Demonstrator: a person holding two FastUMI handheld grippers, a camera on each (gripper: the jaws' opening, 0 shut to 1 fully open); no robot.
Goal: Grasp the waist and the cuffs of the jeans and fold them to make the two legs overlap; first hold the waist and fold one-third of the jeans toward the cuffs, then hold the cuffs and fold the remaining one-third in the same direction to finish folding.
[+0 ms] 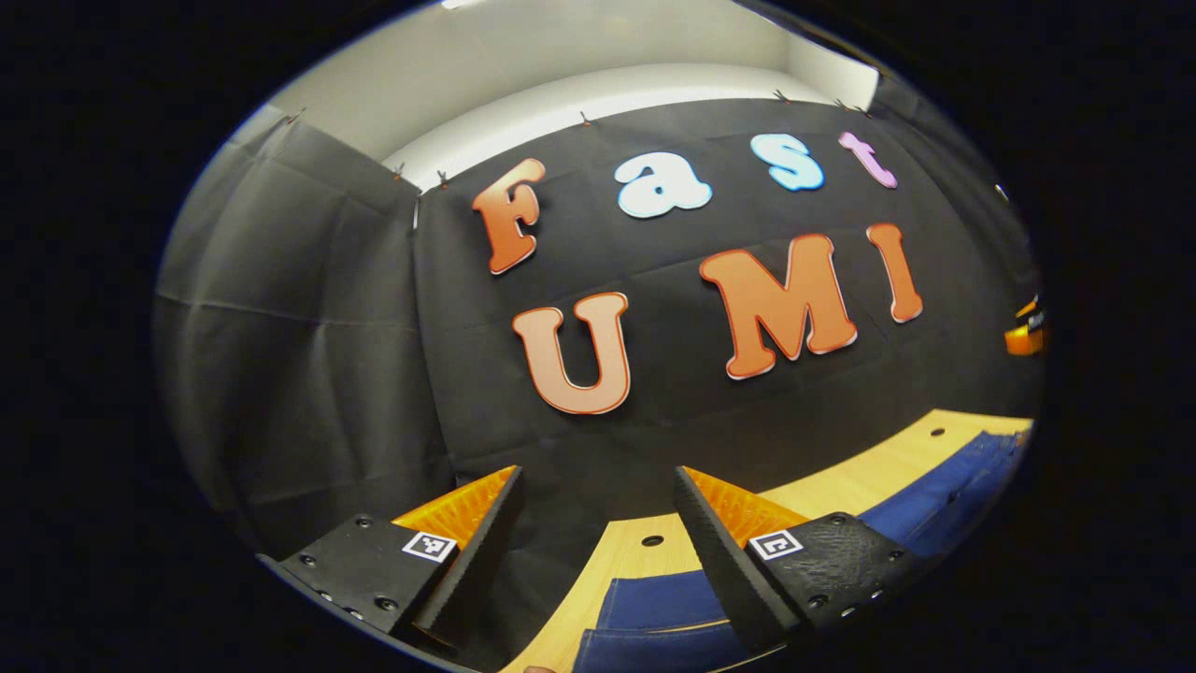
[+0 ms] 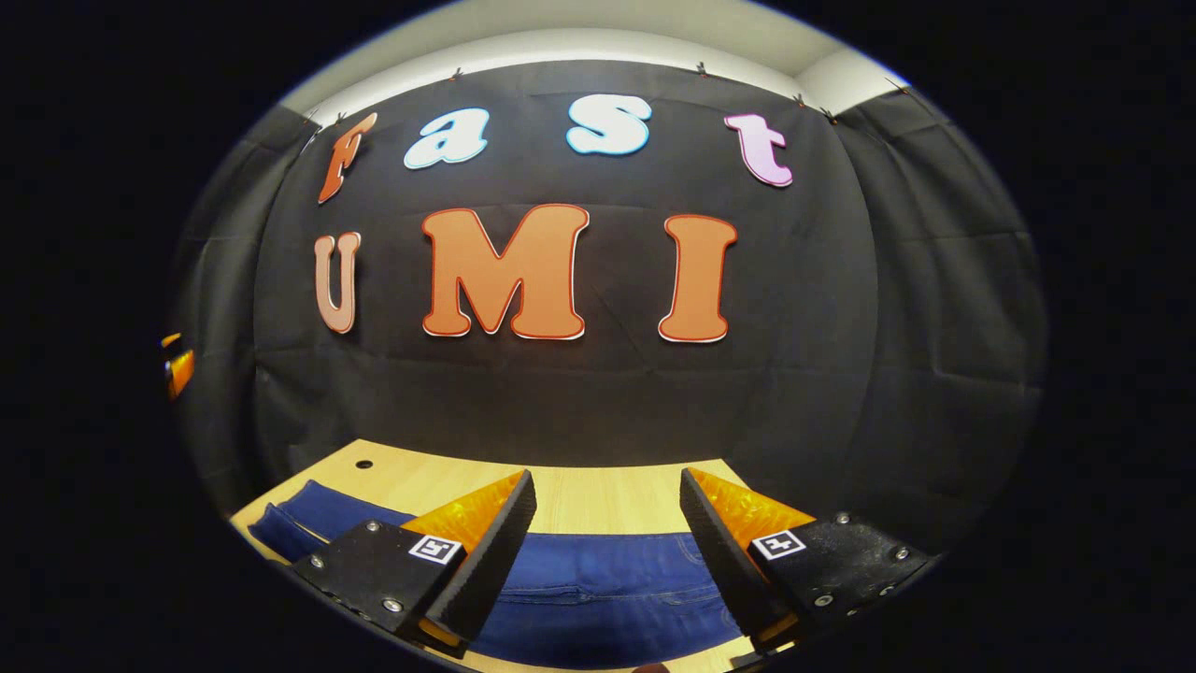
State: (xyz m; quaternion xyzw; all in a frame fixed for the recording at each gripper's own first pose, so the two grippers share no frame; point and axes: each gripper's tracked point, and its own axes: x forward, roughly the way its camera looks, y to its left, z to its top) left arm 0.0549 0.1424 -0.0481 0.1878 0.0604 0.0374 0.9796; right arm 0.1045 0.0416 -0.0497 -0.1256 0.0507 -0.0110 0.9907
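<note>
Dark blue jeans (image 2: pixel 598 584) lie flat on the light wooden table (image 2: pixel 598 495). In the right gripper view, my right gripper (image 2: pixel 607 509) hovers open above the jeans with nothing between its fingers. In the left gripper view the jeans (image 1: pixel 654 617) run along the table from the bottom middle toward the right edge. My left gripper (image 1: pixel 598 505) hangs open over the table's left end, with one finger (image 1: pixel 719 551) above the denim. Neither gripper touches the cloth.
The black cloth wall (image 2: pixel 598 393) stands close behind the table's far edge. Small round holes (image 1: pixel 652 540) mark the tabletop. An orange object (image 1: pixel 1026 332) shows at the far right of the left gripper view.
</note>
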